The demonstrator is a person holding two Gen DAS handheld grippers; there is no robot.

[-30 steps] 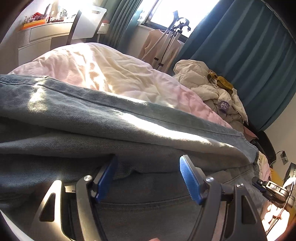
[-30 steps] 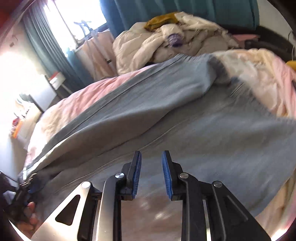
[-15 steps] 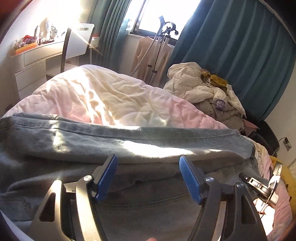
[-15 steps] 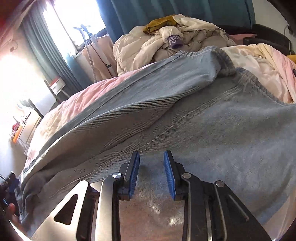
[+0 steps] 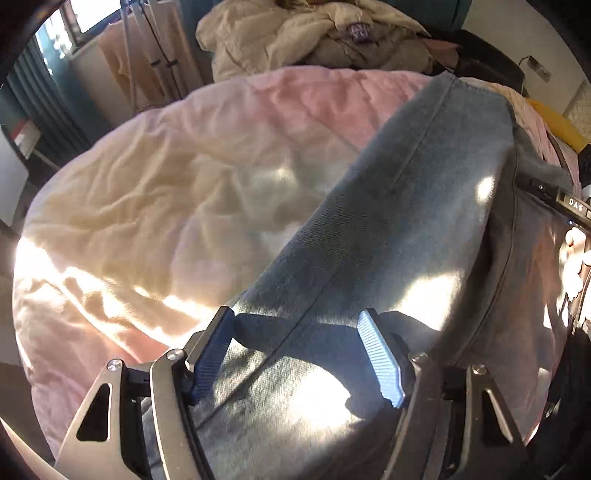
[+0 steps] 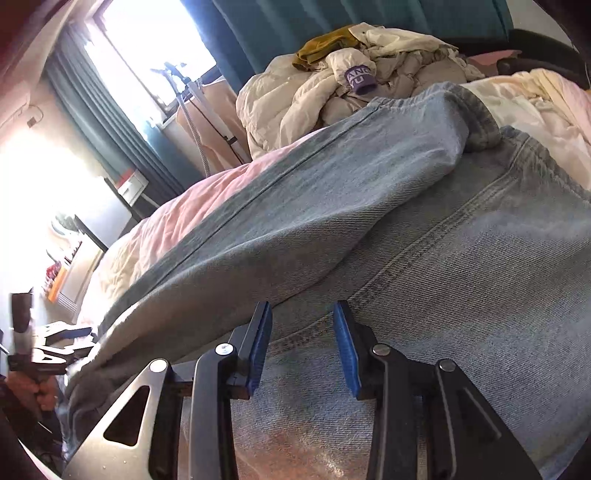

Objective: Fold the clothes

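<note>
- The jeans (image 5: 399,236) are lying on the bed, on top of the pink duvet (image 5: 159,206); one leg is folded over the rest of the denim, with its hem up near the waistband in the right wrist view.
- Left gripper (image 5: 299,354): fingers spread wide with nothing between the blue pads, hovering right over the folded leg. You can see the pads' shadows on the sunlit denim.
- Compared with half a second ago, the left view has swung a lot. Back then the denim ran flat across the frame with the window and curtain up top; now the leg runs diagonally up to the right and most of the left side is bare duvet.
- Right gripper (image 6: 303,347): fingers are partly open, wider than a moment ago when they were almost closed. They're holding nothing, and the denim seam sits just past the tips.
- The right view barely moved otherwise: same folded leg, same waistband area.
- The pile of clothes (image 6: 354,81) is at the far end of the bed, well apart from the jeans.
- The garment steamer stand (image 6: 192,107) is by the window, next to the teal curtain (image 6: 295,26).
- Each view catches the other gripper at its edge, held in a hand.
</note>
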